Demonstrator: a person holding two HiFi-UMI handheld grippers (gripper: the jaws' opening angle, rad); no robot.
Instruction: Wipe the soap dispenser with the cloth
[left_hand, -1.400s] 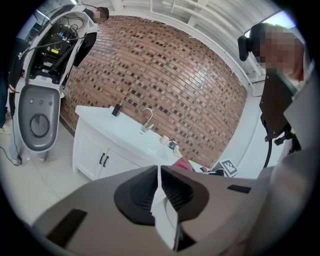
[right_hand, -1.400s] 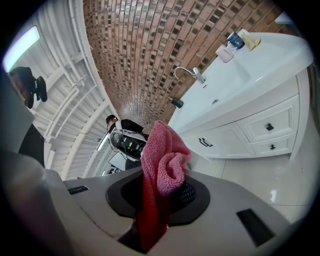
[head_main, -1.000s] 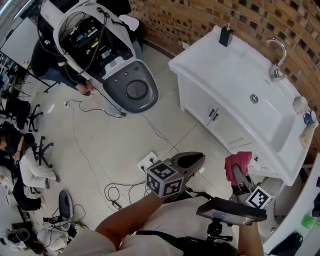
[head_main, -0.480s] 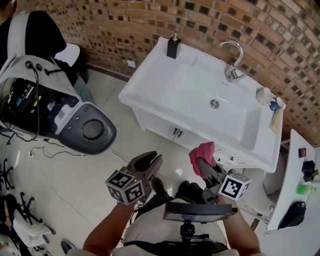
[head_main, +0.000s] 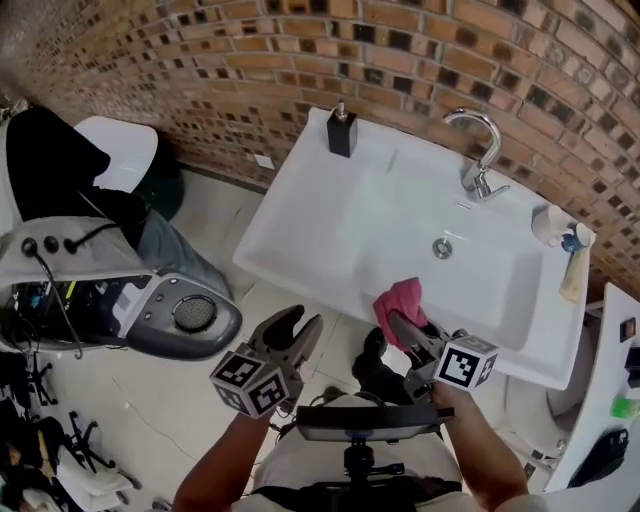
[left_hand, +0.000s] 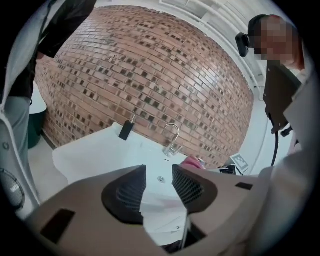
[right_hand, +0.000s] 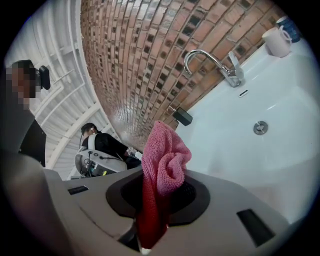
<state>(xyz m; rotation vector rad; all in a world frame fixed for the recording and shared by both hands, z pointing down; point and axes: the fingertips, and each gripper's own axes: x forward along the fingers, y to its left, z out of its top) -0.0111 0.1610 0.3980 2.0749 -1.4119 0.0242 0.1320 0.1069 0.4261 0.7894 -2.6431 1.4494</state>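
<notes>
The black soap dispenser (head_main: 342, 130) stands upright at the back left corner of the white sink (head_main: 270, 250), against the brick wall. It also shows small in the left gripper view (left_hand: 126, 130) and in the right gripper view (right_hand: 183, 116). My right gripper (head_main: 402, 322) is shut on a pink cloth (head_main: 400, 300), which bunches up out of the jaws (right_hand: 165, 160) over the sink's front edge. My left gripper (head_main: 298, 325) hangs before the sink front, well short of the dispenser. Its jaws have just been opening and nothing is between them (left_hand: 159, 170).
A chrome tap (head_main: 480, 150) rises at the back of the basin, with a drain (head_main: 441, 247) below it. A white cup (head_main: 548, 225) sits at the right end. A grey machine (head_main: 180, 315) with cables stands on the floor to the left.
Both grippers have moved forward across the floor up to the sink front. The left jaws have parted. The cloth has stayed in the right gripper.
</notes>
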